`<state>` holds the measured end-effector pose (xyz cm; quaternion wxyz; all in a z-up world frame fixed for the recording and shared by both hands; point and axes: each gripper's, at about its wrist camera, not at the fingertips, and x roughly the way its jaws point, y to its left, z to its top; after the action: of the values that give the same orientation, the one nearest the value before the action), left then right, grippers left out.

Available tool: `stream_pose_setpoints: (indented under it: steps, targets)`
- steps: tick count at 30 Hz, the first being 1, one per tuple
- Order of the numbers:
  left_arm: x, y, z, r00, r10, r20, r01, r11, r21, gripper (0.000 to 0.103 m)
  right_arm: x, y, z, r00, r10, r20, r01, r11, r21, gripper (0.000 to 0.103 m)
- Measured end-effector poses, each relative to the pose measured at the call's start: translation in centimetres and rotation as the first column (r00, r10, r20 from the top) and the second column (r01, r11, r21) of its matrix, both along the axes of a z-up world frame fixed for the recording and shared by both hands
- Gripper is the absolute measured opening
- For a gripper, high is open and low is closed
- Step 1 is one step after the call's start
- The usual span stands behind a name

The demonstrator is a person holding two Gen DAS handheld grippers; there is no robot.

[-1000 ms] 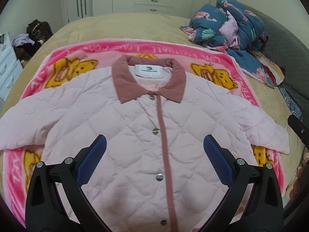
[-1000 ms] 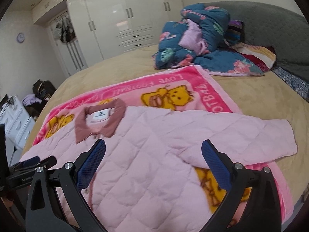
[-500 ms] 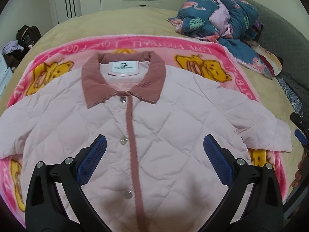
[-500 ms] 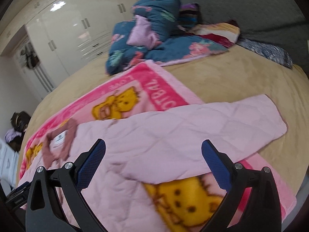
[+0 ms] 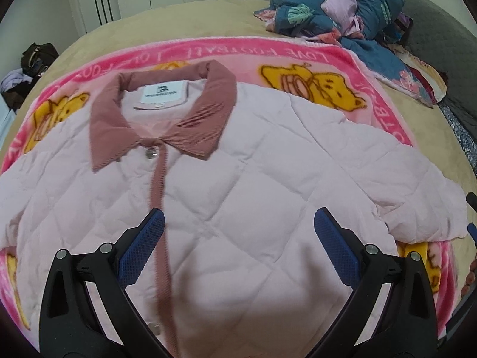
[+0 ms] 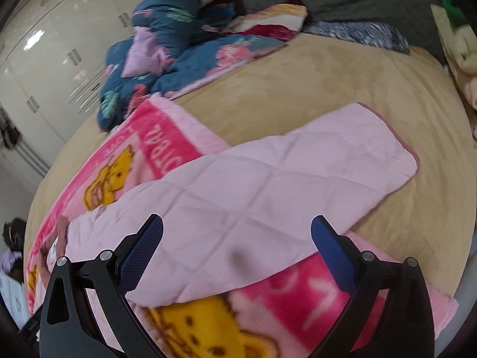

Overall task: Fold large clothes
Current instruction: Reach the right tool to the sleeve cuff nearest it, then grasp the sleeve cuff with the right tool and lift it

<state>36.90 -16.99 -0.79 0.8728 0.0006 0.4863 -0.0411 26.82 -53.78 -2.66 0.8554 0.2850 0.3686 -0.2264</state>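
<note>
One jacket (image 5: 253,185), pale pink and quilted, lies face up and buttoned on one pink blanket (image 5: 298,55) spread over the tan bed (image 5: 179,21). Going left to right in the left wrist view: a dark bag (image 5: 37,56) sits off the bed's far left edge, then the jacket's one collar (image 5: 190,128) with a white label (image 5: 162,94), three snaps visible down the placket, then the jacket's sleeve (image 5: 417,197) reaching toward the bed's right side. One heap of blue bedding (image 5: 337,9) lies at the far right corner, well apart from the jacket.

The left gripper (image 5: 238,250) hangs above the jacket's chest, its two blue-padded fingers spread wide and holding nothing; the placket runs just inside its left finger.

In the right wrist view, the wardrobe (image 6: 50,59) stands at left, the collar is at the far left edge, and the sleeve (image 6: 283,191) stretches rightward onto bare bed (image 6: 328,89). The right gripper (image 6: 237,250) hovers over the sleeve near its lower edge, fingers equally wide apart and empty.
</note>
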Motion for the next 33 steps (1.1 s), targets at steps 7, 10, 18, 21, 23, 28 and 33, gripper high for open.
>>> stream_pose_setpoints:
  steps: [7, 10, 18, 21, 23, 28, 33]
  targets:
    - [1.4, -2.3, -1.2, 0.999, -0.032, 0.003, 0.031, 0.999, 0.02, 0.094, -1.0, -4.3, -3.6, 0.99, -0.127, -0.054, 0.131, 0.987, 0.09, 0.099]
    - [1.9, -3.0, -1.6, 0.999, -0.036, -0.002, 0.036, 0.999, 0.024, 0.094, -1.3, -5.6, -5.0, 0.982, -0.176, -0.07, 0.184, 0.973, 0.139, 0.099]
    - [3.3, -2.7, -2.5, 1.0, -0.019, -0.012, 0.02, 0.999, 0.033, 0.094, -1.7, -8.3, -7.1, 0.96, -0.269, -0.075, 0.279, 0.941, 0.193, 0.099]
    - [3.9, -1.8, -2.5, 1.0, 0.001, -0.012, 0.0, 0.999, 0.034, 0.094, -1.8, -9.6, -7.9, 0.952, -0.301, -0.051, 0.305, 0.922, 0.24, 0.099]
    - [4.2, -1.2, -2.5, 1.0, 0.013, -0.013, -0.012, 0.999, 0.033, 0.094, -1.7, -10.3, -8.1, 0.948, -0.318, -0.028, 0.315, 0.917, 0.243, 0.099]
    - [3.7, 0.8, -1.2, 1.0, 0.027, -0.002, -0.027, 1.0, 0.011, 0.094, -2.1, -11.5, -8.4, 0.936, -0.34, 0.09, 0.304, 0.91, 0.283, 0.046]
    - [2.4, 2.8, 0.6, 0.999, 0.032, 0.01, -0.031, 0.999, -0.009, 0.094, -2.3, -10.0, -4.7, 0.925, -0.263, 0.274, 0.192, 0.947, 0.258, 0.023]
